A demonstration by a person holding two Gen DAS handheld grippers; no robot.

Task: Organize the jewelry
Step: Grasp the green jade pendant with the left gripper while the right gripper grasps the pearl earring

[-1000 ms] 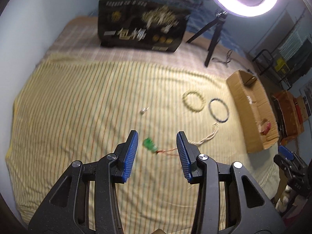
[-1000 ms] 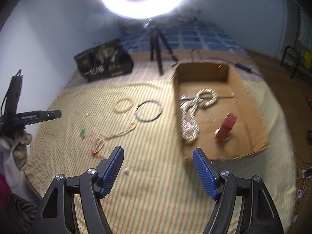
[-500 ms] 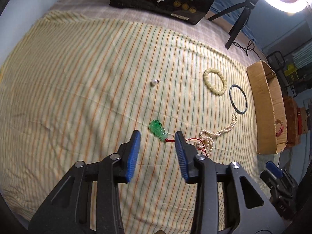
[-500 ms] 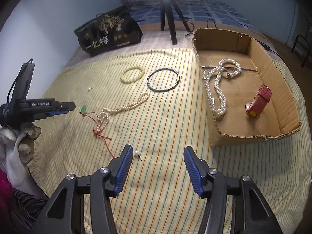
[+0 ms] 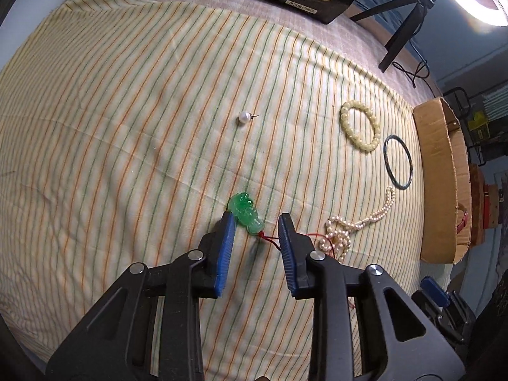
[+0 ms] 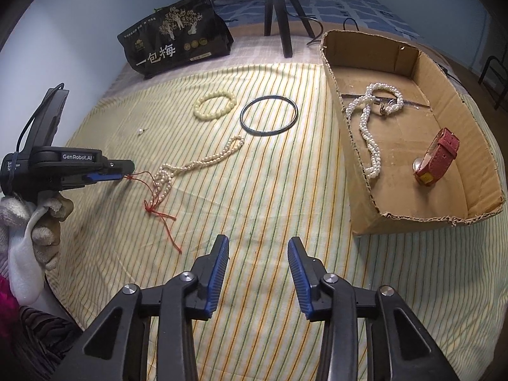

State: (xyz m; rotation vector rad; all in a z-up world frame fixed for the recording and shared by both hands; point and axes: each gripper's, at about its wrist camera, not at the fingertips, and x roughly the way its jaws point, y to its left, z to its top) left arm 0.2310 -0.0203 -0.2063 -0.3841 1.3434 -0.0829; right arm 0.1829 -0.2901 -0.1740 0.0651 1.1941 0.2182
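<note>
Right gripper (image 6: 257,247): nearest in the right wrist view, angled steeply down over bare striped cloth (image 6: 285,174); jaws have just been closing, now parted, nothing between them.
Left gripper (image 5: 255,219): angled steeply down, low over the cloth; jaws have just been closing, a gap remains, pads not pressing on anything.
Left hand (image 6: 41,219): gloved, wrapped around the gripper handle at the left edge of the right wrist view.
Green pendant (image 5: 246,212): flat on the cloth between the left fingertips, its upper end just beside the left pad; contact cannot be told.
Red cord (image 6: 155,203): runs from the pendant under the right finger, tangled with the pearl strand.
Pearl strand (image 5: 355,225): loose on the cloth, just right of the left gripper.
Pearl stud (image 5: 244,116): alone on the cloth, beyond the pendant.
Dark bangle (image 6: 269,115): flat, beside the box.
Bead bracelet (image 6: 216,104): flat, just left of the bangle.
Cardboard box (image 6: 343,73): on the cloth's right side, holding a white pearl necklace (image 6: 368,120) and a red watch (image 6: 436,157).
Black bag (image 6: 174,35): at the far edge, beside tripod legs (image 6: 281,16).
</note>
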